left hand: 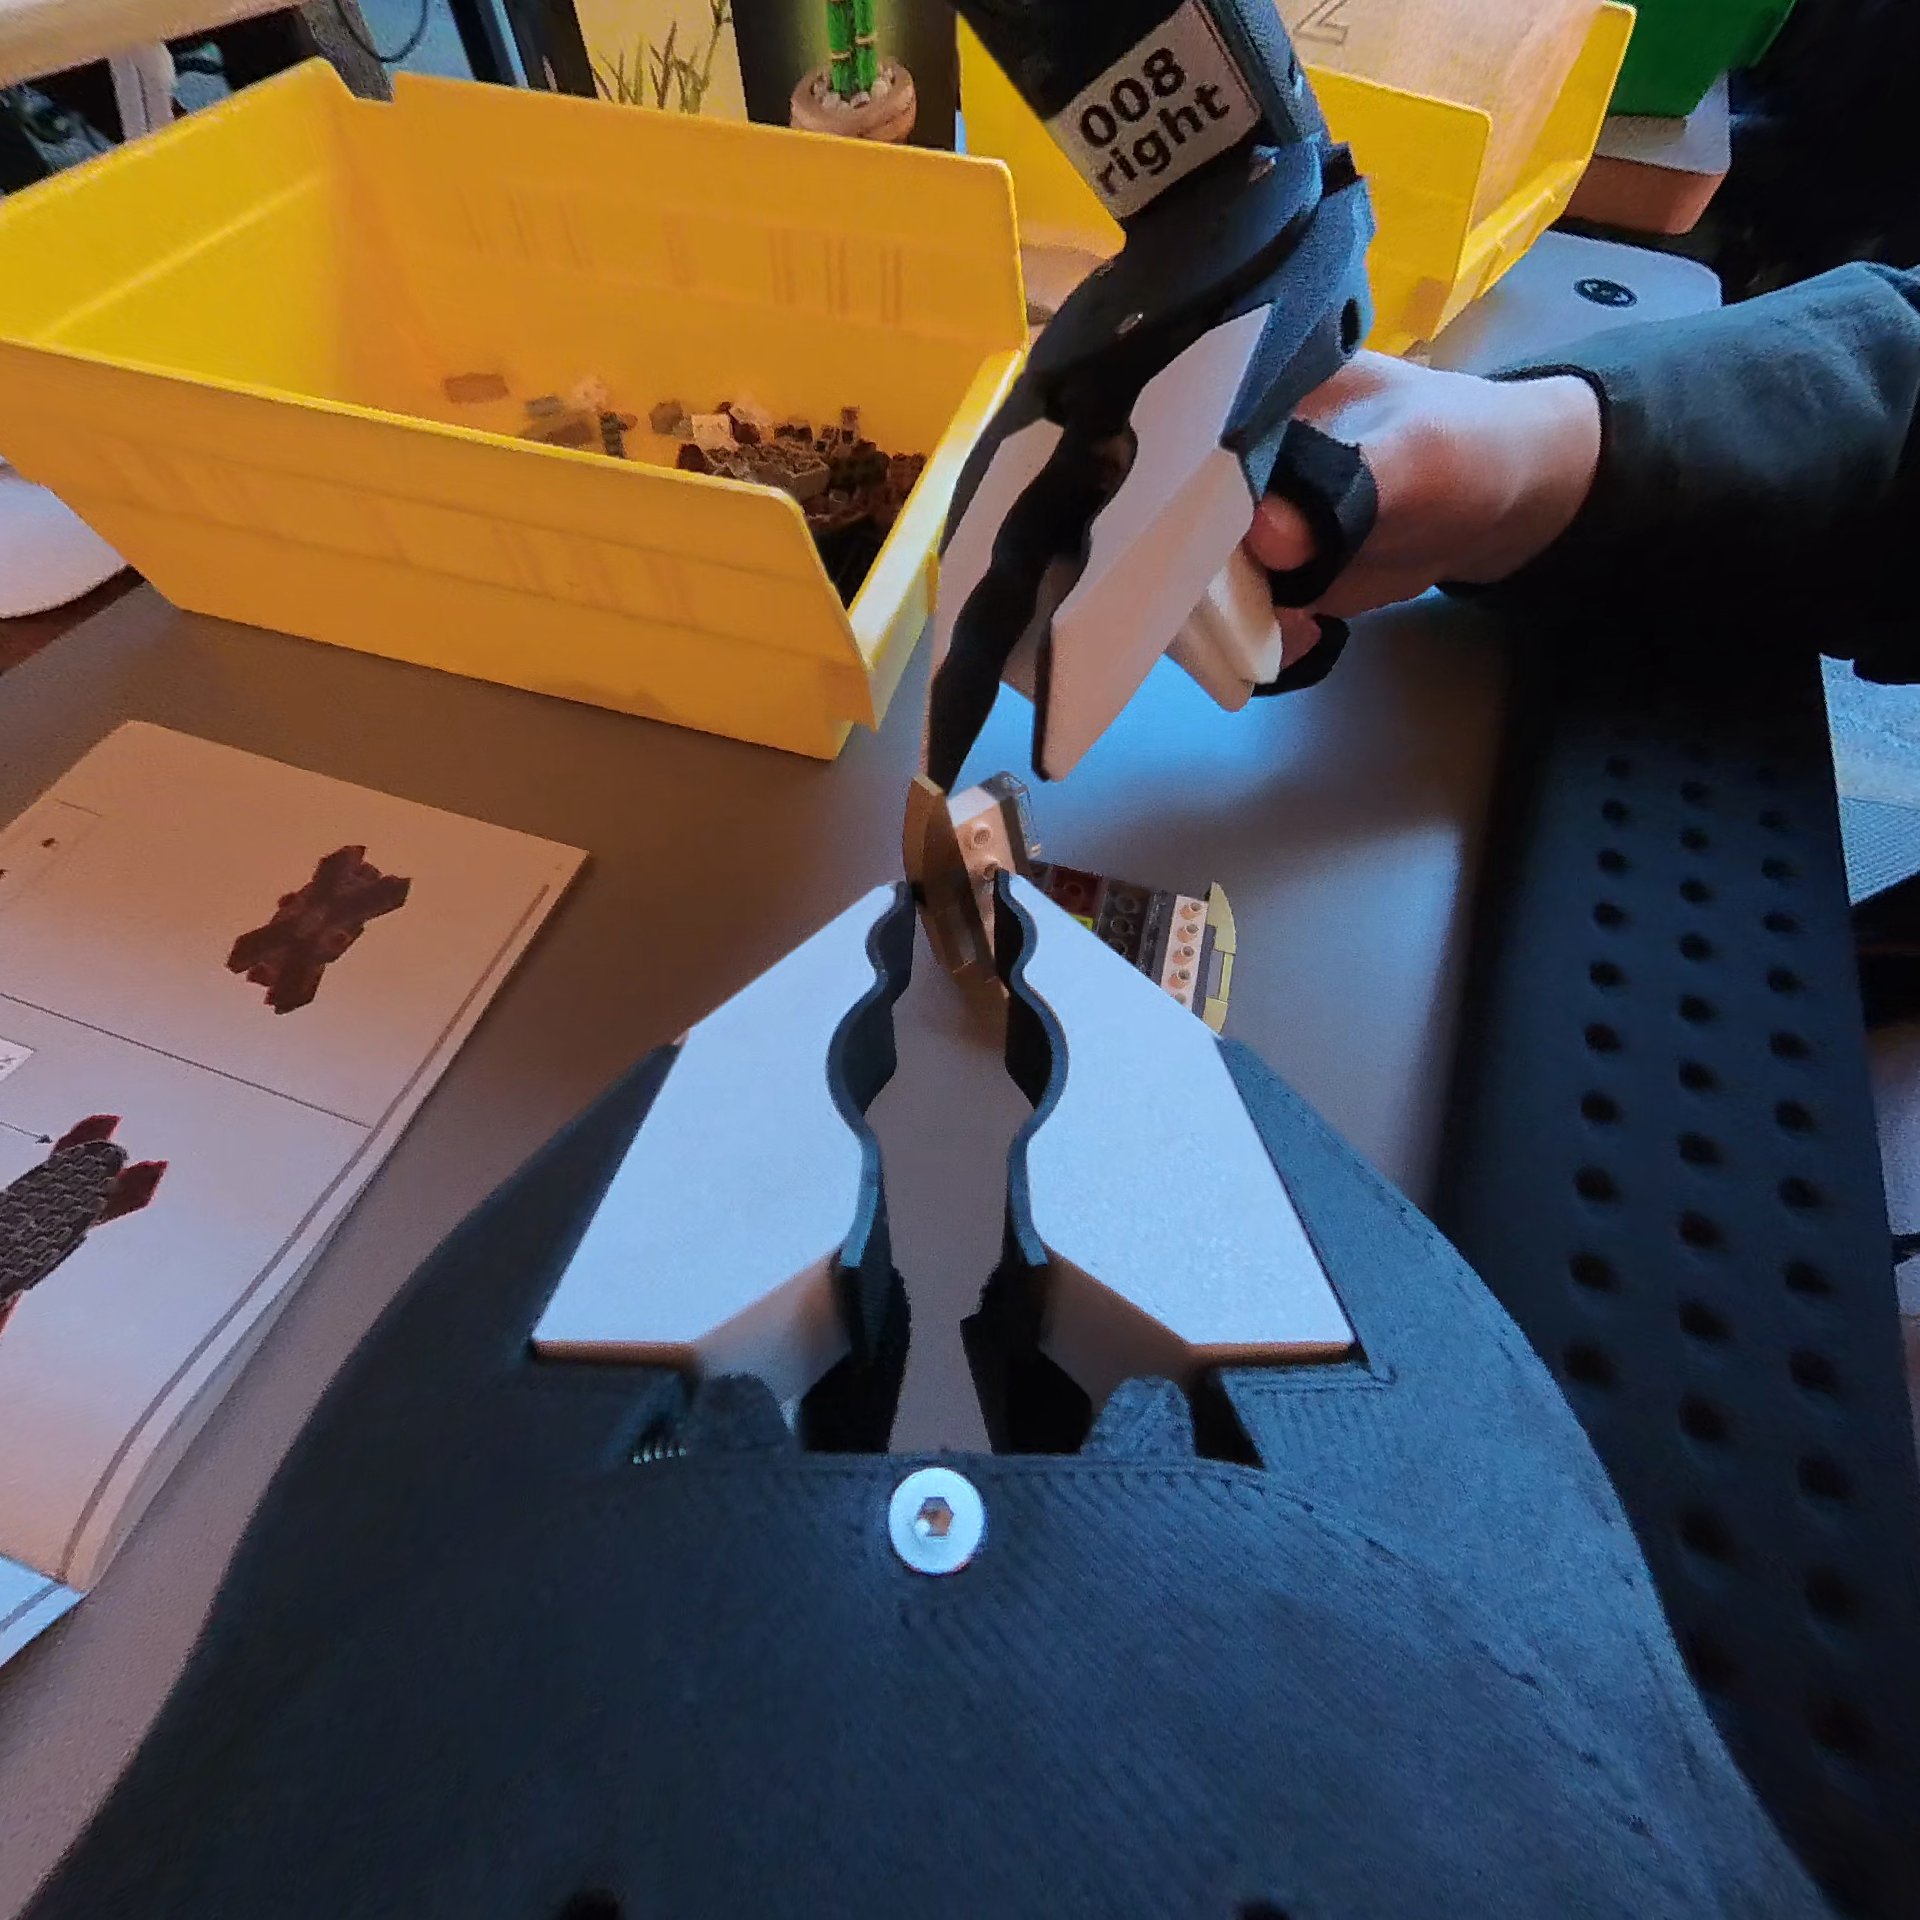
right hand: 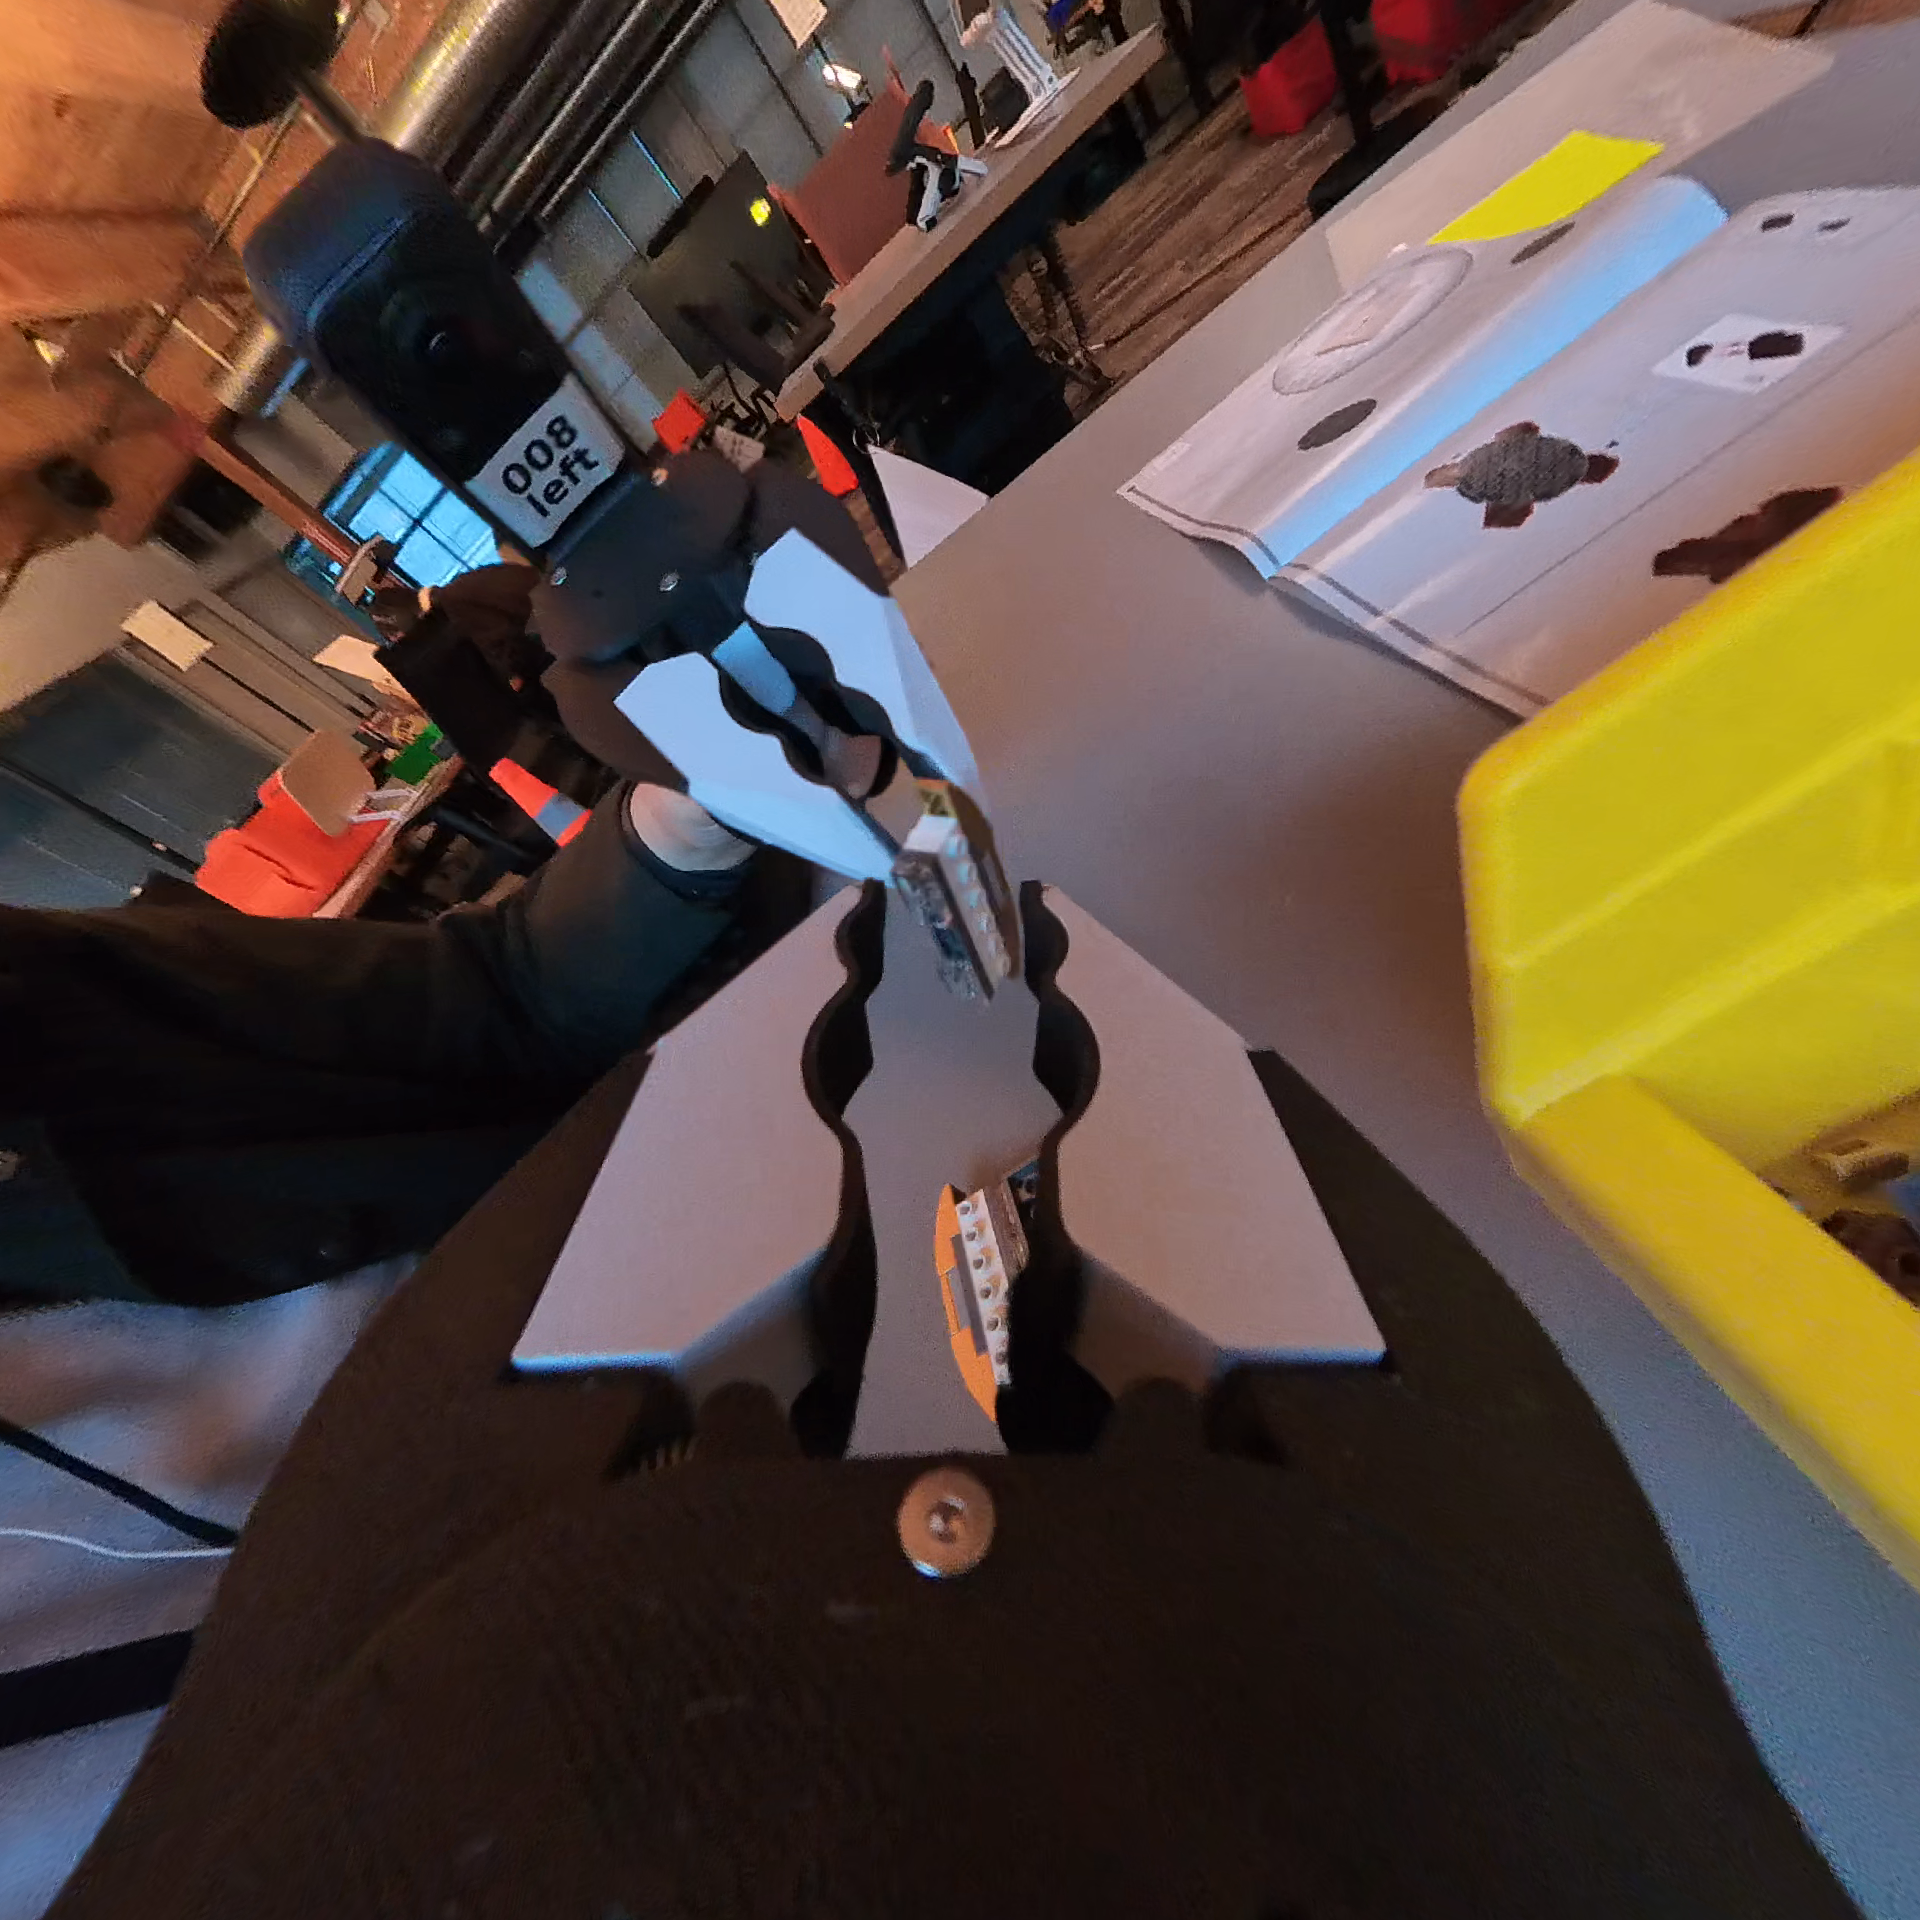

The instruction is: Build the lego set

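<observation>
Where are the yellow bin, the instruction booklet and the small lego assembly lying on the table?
yellow bin (left hand: 499, 561), left wrist view, front wall.
instruction booklet (left hand: 260, 1039), left wrist view, open page.
lego assembly (left hand: 1153, 920), left wrist view, studded side.

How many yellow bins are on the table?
2. One yellow bin sits beyond the open booklet, with loose bricks inside. A second bin stands farther back, partly hidden by the right gripper. More could be out of view.
</observation>
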Action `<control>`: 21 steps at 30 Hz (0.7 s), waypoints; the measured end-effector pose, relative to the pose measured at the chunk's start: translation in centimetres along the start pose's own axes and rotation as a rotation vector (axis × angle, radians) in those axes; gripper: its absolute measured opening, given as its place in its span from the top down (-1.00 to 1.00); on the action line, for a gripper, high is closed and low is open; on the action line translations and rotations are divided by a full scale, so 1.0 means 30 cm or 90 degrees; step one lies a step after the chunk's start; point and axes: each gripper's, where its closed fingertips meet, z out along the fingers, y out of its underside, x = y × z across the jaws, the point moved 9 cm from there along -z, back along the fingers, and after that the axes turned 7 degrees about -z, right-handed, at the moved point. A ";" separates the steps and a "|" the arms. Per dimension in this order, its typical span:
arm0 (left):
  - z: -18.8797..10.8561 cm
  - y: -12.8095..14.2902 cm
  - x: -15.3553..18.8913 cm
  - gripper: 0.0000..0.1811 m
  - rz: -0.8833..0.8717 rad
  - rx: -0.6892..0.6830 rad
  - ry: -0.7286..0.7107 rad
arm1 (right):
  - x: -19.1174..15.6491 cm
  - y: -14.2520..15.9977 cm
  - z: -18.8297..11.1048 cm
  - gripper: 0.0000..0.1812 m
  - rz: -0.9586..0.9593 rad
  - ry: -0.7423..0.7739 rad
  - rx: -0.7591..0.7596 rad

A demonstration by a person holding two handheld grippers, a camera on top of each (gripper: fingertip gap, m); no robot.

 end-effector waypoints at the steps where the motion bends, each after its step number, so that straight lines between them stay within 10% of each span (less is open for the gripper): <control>1: 0.007 0.002 0.002 0.86 -0.001 -0.006 0.000 | 0.004 0.003 0.003 0.73 0.007 0.003 -0.002; 11: 0.034 0.013 0.002 0.98 -0.054 -0.003 0.057 | -0.002 0.026 0.039 0.91 -0.056 0.047 -0.093; 17: 0.026 -0.001 -0.027 0.44 -0.193 0.053 0.178 | -0.016 -0.010 0.010 0.92 0.059 -0.084 -0.010; 21: 0.056 0.012 0.008 0.82 -0.238 0.011 0.305 | -0.030 -0.003 0.023 0.92 0.102 -0.167 -0.010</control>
